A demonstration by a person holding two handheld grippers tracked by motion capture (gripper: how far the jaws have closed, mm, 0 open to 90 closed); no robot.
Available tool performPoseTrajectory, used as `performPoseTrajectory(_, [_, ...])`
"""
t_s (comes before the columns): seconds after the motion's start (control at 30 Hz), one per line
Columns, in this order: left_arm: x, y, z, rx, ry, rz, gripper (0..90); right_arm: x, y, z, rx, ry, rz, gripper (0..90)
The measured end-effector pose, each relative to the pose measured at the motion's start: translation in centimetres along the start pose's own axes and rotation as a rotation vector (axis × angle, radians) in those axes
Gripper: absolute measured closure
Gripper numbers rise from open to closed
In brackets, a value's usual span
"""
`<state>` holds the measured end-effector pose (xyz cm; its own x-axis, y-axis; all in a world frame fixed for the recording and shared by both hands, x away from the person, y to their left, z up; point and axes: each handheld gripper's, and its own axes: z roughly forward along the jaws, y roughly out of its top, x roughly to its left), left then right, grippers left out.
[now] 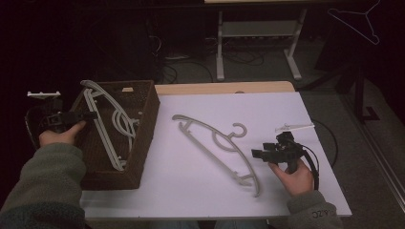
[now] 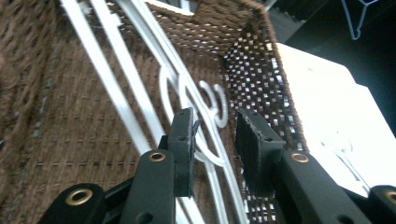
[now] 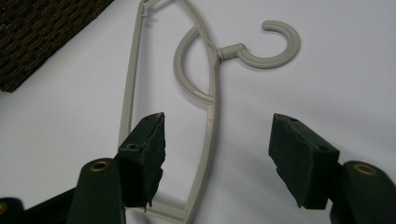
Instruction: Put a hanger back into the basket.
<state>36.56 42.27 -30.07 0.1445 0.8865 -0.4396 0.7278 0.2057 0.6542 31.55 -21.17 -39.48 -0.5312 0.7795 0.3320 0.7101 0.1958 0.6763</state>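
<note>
**A:** Your sleeves (image 1: pixel 40 186) come in closest at the bottom of the high view. Which claw do you want first?

**B:** Left one.

**A:** Your left gripper (image 1: pixel 88 115) sits at the left rim of the brown woven basket (image 1: pixel 143 143), pointing in over it. In the left gripper view its jaws stand part open, with a gap between the pads, and nothing is pinched. You see white hangers (image 2: pixel 140 88) lying below them on the basket floor, their hooks (image 2: pixel 215 100) just past the fingertips (image 2: pixel 184 135).

**B:** So the hangers are loose?

**A:** Yes, your pads press on nothing. From above, the white hangers (image 1: pixel 107 121) lie slanted along the inside of the basket, from its far left corner down toward the near side.

**B:** And the right?

**A:** Your right gripper (image 1: pixel 258 153) hovers low over the white table (image 1: pixel 286 105), at the near right. Its jaws stand wide, empty. In the right gripper view the grey hanger (image 3: pixel 210 116) lies flat on the table between and beyond the jaws, its curved shoulder running up the middle, its hook (image 3: pixel 275 46) curling to the upper right.

**B:** Touching it?

**A:** You cannot tell from these views; the left pad (image 3: pixel 149 149) overlaps the hanger's straight bar. From above, the grey hanger (image 1: pixel 215 143) lies slanted mid-table, just right of the basket, your claw beside its near end
</note>
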Motion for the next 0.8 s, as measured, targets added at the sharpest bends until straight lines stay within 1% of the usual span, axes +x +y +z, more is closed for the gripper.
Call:
performPoseTrajectory(0.1, [-0.9,-0.1,-0.5,-0.032,-0.014,0.01,66.9,-0.1,0.0,-0.1,-0.001,0.0,0.002,34.9])
performPoseTrajectory(0.17, [-1.4,-0.1,-0.9,-0.039,-0.022,0.027,65.6,-0.1,0.0,-0.2,-0.008,0.006,-0.005,34.4])
performPoseTrajectory(0.2, [-1.6,-0.2,-1.0,-0.042,-0.028,0.029,65.3,-0.1,0.0,-0.2,-0.009,0.004,-0.009,34.3])
performPoseTrajectory(0.27, [-2.3,-0.2,-1.3,-0.041,-0.034,0.053,64.8,-0.2,0.0,-0.2,-0.008,0.006,-0.008,33.9])
performPoseTrajectory(0.33, [-3.0,-0.3,-1.4,-0.043,-0.041,0.074,64.0,-0.2,0.0,-0.2,-0.01,0.008,-0.019,33.7])
performPoseTrajectory(0.5, [-4.7,-0.3,-1.4,-0.044,-0.068,0.115,61.8,-0.2,0.0,-0.4,-0.016,0.007,-0.022,34.0])
performPoseTrajectory(0.57, [-5.2,-0.3,-1.4,-0.039,-0.07,0.132,61.5,-0.2,-0.1,-0.5,-0.016,0.006,-0.019,34.0])
performPoseTrajectory(0.63, [-5.8,-0.4,-1.3,-0.045,-0.084,0.14,60.5,-0.3,-0.1,-0.5,-0.016,0.005,-0.02,34.0])
performPoseTrajectory(0.67, [-6.4,-0.6,-1.3,-0.04,-0.091,0.157,59.9,-0.3,-0.1,-0.5,-0.014,0.005,-0.022,34.0])
performPoseTrajectory(0.7, [-6.8,-0.7,-1.3,-0.044,-0.1,0.159,59.5,-0.3,-0.1,-0.4,-0.009,0.004,-0.02,34.1])
performPoseTrajectory(0.73, [-6.8,-0.7,-1.3,-0.044,-0.1,0.159,59.3,-0.3,-0.1,-0.4,-0.009,0.004,-0.02,34.1])
performPoseTrajectory(0.77, [-7.2,-0.8,-1.3,-0.04,-0.106,0.173,59.3,-0.3,0.0,-0.3,-0.005,0.001,-0.023,34.4])
performPoseTrajectory(0.8, [-7.5,-0.9,-1.2,-0.039,-0.109,0.178,58.6,-0.3,0.0,-0.2,-0.002,-0.001,-0.031,34.5])
